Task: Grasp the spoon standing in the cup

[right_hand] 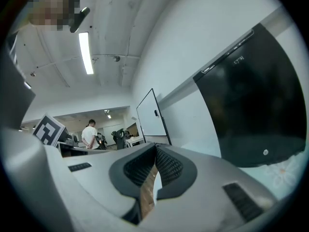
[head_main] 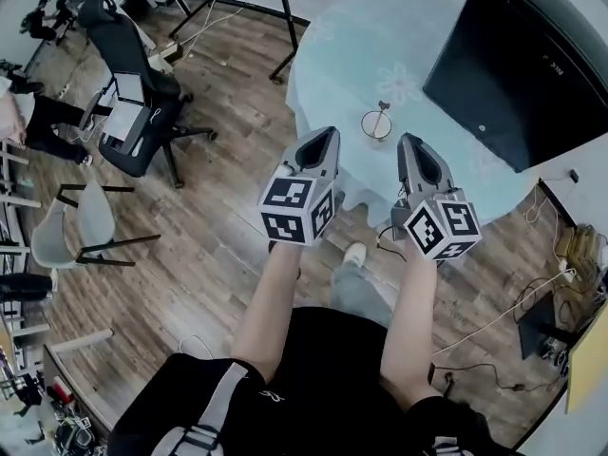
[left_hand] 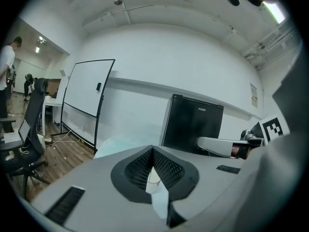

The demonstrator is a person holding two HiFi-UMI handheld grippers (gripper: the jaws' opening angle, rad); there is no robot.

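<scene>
Nothing was grasped yet. The spoon stood in the cup on the counter, upper centre, beyond my left gripper and right gripper, both clenched empty.

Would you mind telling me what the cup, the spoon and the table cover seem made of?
Cup: pale, smooth, probably ceramic or plastic.
Spoon: thin, dark, perhaps metal; too small to tell.
Table cover: light-blue cloth, draping at the edge.
</scene>
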